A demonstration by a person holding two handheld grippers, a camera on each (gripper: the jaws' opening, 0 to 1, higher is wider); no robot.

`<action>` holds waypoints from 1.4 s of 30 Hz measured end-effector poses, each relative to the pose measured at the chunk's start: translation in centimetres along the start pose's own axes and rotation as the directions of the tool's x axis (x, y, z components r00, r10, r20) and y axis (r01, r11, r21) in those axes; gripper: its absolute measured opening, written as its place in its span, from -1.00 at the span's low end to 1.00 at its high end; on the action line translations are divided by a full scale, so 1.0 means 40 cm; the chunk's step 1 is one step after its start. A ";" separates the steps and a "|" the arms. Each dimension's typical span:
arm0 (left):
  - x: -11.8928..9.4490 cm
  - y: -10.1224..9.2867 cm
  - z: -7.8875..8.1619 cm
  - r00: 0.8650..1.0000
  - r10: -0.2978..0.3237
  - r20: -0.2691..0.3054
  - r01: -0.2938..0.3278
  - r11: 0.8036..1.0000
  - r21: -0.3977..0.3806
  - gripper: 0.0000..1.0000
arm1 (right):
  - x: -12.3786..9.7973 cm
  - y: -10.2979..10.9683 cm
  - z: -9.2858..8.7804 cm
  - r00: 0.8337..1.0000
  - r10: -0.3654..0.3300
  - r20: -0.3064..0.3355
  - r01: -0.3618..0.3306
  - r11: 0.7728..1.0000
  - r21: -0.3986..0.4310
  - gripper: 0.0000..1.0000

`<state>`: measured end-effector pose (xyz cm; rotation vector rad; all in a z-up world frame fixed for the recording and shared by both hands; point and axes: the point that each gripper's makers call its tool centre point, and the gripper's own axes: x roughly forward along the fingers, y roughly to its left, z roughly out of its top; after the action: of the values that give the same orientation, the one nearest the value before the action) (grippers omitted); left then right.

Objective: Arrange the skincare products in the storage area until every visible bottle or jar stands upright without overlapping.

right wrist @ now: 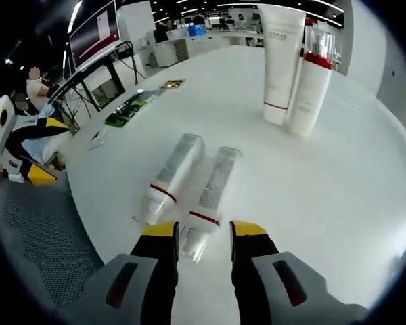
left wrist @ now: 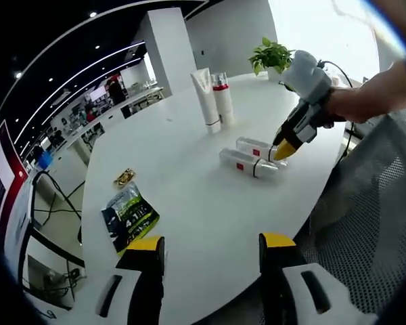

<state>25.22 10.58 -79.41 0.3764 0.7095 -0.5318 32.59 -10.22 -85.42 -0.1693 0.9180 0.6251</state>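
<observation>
Two clear bottles with red bands lie side by side on the white table (left wrist: 189,196). One lying bottle (left wrist: 247,163) is nearer to me and the other lying bottle (left wrist: 256,147) is behind it. My right gripper (left wrist: 285,149) comes in from the right, held by a hand, with its tips at the farther bottle's cap. In the right gripper view the right gripper (right wrist: 204,233) is open, its jaws on either side of the cap end of the right lying bottle (right wrist: 213,189); the left lying bottle (right wrist: 172,175) is beside it. A white tube (right wrist: 279,61) and a red-banded bottle (right wrist: 312,81) stand upright. My left gripper (left wrist: 212,244) is open, low over the table edge.
A green packet (left wrist: 128,217) and a small gold packet (left wrist: 124,178) lie on the table's left side. A potted plant (left wrist: 271,57) stands at the far edge. A mesh chair (left wrist: 372,203) is close on the right. The upright tube (left wrist: 206,101) and upright bottle (left wrist: 223,98) stand mid-table.
</observation>
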 end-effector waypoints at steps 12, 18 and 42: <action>0.000 0.002 0.001 1.000 0.002 0.000 -0.002 1.000 -0.001 0.15 | 0.008 -0.018 -0.031 0.999 -0.014 -0.046 0.012 0.999 -0.035 -0.61; 0.001 0.004 0.000 1.000 0.005 -0.001 -0.005 1.000 -0.004 0.15 | 0.005 -0.020 -0.023 0.999 -0.019 -0.043 0.016 0.998 -0.068 -0.65; 0.001 0.012 0.003 1.000 0.018 0.001 -0.018 1.000 -0.009 0.15 | -0.112 0.004 0.123 0.984 0.131 0.117 -0.130 0.991 -0.019 -0.68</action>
<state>25.57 10.88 -79.29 0.3738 0.7069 -0.5121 33.91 -10.10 -78.92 -0.0814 0.8154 0.7537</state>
